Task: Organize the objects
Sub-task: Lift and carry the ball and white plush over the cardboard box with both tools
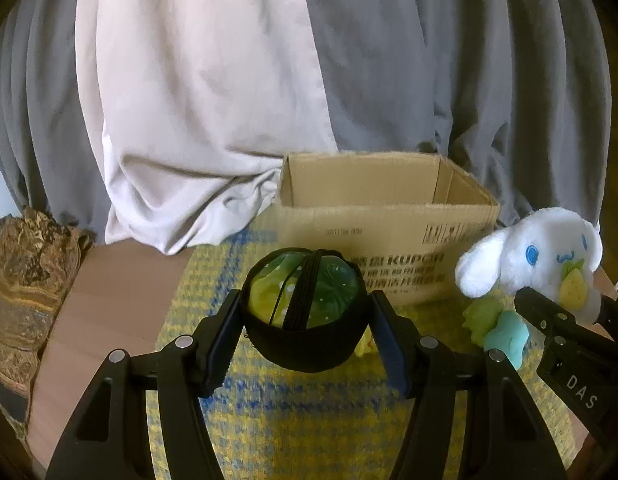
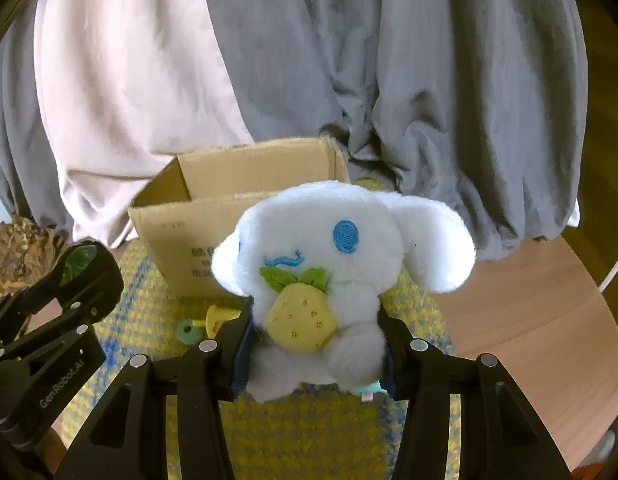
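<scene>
My left gripper (image 1: 305,320) is shut on a round black pouch (image 1: 305,292) with a green and yellow filling and a black elastic band across its top. It hangs above the yellow and blue woven mat (image 1: 289,420). My right gripper (image 2: 315,320) is shut on the body of a white plush dog (image 2: 329,232) that has blue eyes and holds a yellow fruit. Behind both stands an open cardboard box (image 1: 389,236); I cannot see its floor. In the right wrist view the left gripper (image 2: 81,280) and its pouch (image 2: 79,264) are at the left. The plush (image 1: 541,248) also shows at the right of the left wrist view.
Small toys lie on the mat in front of the box: a green one (image 1: 479,316), a teal star (image 1: 505,332), a teal ring (image 2: 185,330) and a yellow piece (image 2: 217,316). Grey and off-white curtains hang behind. A brown patterned bundle (image 1: 25,288) sits at the wooden table's (image 1: 109,300) left edge.
</scene>
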Tool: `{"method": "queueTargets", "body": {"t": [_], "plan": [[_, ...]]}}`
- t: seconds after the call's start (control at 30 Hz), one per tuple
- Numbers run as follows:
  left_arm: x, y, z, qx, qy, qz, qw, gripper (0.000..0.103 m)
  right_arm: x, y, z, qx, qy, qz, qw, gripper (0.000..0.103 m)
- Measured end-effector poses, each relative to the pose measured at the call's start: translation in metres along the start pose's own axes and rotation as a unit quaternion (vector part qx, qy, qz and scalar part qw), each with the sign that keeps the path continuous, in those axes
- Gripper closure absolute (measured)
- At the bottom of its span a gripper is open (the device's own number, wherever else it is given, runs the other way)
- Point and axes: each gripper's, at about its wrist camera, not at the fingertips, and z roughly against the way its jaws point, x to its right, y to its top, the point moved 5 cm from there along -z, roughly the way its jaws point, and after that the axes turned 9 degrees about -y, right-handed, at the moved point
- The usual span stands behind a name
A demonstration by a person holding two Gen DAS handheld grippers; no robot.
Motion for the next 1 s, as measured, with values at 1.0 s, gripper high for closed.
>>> {"method": "queueTargets", "body": {"t": [1.0], "plan": [[0.008, 0.117, -0.013, 0.06, -0.016, -0.034, 0.9975, 0.041, -0.008, 0.106, 0.005, 0.062, -0.004, 0.001, 0.998, 0.053]]}}
